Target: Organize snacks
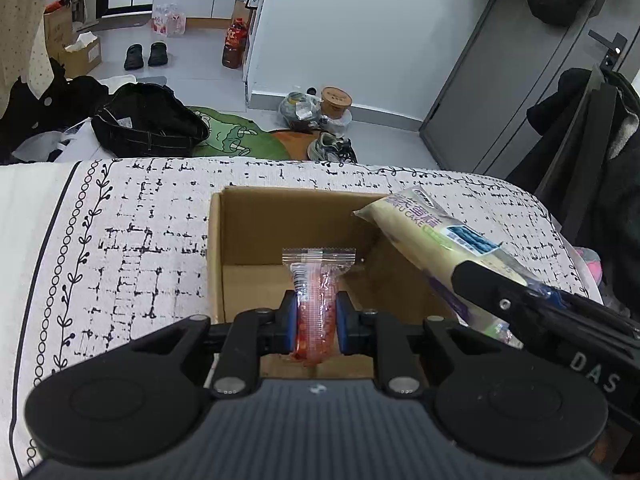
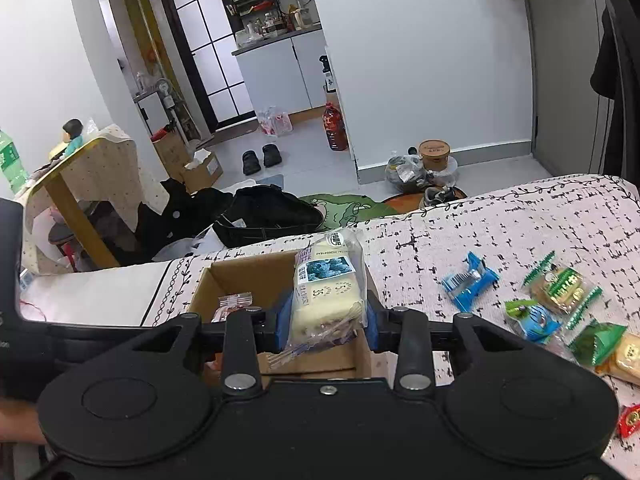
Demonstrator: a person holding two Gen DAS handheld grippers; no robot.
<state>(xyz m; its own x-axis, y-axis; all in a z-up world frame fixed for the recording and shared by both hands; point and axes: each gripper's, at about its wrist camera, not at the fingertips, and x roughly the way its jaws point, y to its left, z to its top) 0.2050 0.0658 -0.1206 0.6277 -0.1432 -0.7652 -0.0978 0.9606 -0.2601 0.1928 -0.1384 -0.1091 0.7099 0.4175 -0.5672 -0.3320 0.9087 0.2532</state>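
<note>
The left claw [image 1: 316, 320] is clenched on a red snack packet [image 1: 316, 300] above the open cardboard box [image 1: 248, 220]. The right claw [image 2: 326, 320] grips a cake pack [image 2: 328, 292] over the box's right edge. I think it is best to lower each into the box before releasing, the red packet first.

brown box [image 1: 256, 232], red sachet [image 1: 316, 308], cream cake pack [image 2: 324, 300].

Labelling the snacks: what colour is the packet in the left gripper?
Clear wrapper with red-orange filling, best in the left wrist view.
</note>
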